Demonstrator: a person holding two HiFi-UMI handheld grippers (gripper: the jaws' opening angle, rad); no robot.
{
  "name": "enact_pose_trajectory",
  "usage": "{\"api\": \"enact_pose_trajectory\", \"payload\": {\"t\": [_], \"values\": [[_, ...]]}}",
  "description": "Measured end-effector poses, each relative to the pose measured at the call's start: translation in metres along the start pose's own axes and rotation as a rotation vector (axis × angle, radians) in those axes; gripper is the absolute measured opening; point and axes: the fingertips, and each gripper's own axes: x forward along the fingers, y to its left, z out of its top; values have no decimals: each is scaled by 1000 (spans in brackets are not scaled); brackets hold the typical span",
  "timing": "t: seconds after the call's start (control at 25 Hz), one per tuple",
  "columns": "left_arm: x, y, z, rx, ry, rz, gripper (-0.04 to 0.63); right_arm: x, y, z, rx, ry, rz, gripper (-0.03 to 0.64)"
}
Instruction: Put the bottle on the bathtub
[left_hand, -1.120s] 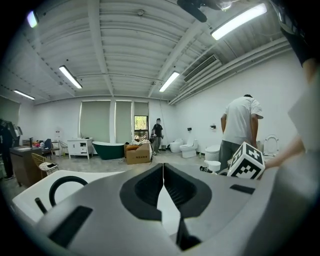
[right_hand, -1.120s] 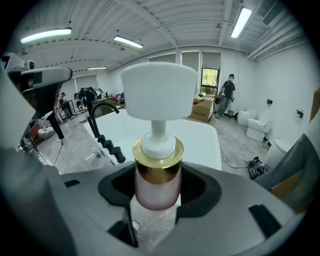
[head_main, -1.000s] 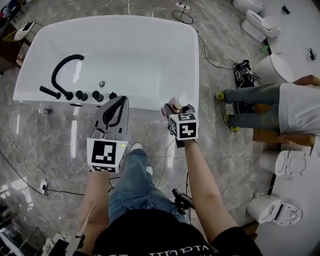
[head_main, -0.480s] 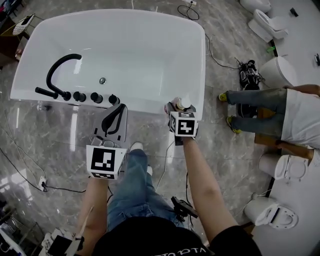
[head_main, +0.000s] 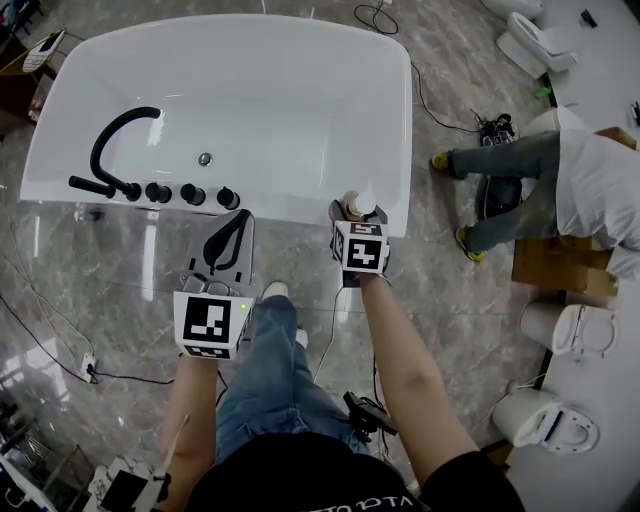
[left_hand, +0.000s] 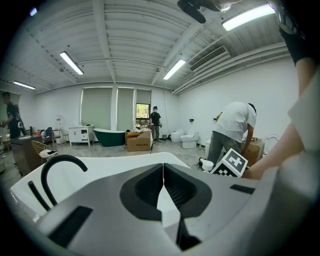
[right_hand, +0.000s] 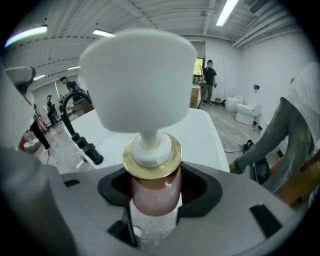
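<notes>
Pinkish bottle (right_hand: 152, 192) pinched mid-body in right gripper (head_main: 357, 212) fingers at the bathtub (head_main: 398, 120) rim, likely slick and top-heavy; left gripper (left_hand: 163, 187) fingers pressed together.

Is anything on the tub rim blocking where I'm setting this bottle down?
Nothing visible. The right tool holds the bottle at the bathtub's near rim, which is bare there; the faucet and knobs sit well to the left.

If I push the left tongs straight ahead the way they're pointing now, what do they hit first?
Most likely the near rim of the bathtub, just right of the black knobs. The closed left tongs aim slightly down at that white edge. Depth is hard to judge here, so ease in.
</notes>
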Motion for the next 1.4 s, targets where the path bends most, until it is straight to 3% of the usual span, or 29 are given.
{"api": "enact_pose_trajectory", "payload": {"t": [0.28, 0.68, 1.04, 1.2, 1.36, 1.4], "values": [[-12, -4, 9, 13, -19, -1, 12, -13, -5, -9, 65, 47, -61, 293], [-60, -53, 23, 26, -66, -20, 12, -90, 12, -24, 162, -14, 25, 296], [-126, -99, 43, 55, -142, 10, 12, -188, 19, -27, 79, -95, 72, 283], [-158, -108, 58, 65, -189, 54, 12, -233, 24, -26, 13, -152, 84, 222], [-184, -118, 77, 90, -233, 68, 12, -279, 24, -22, -47, -215, 67, 91], [-189, -120, 82, 96, -242, 71, 12, -290, 23, -20, -51, -228, 58, 32]]}}
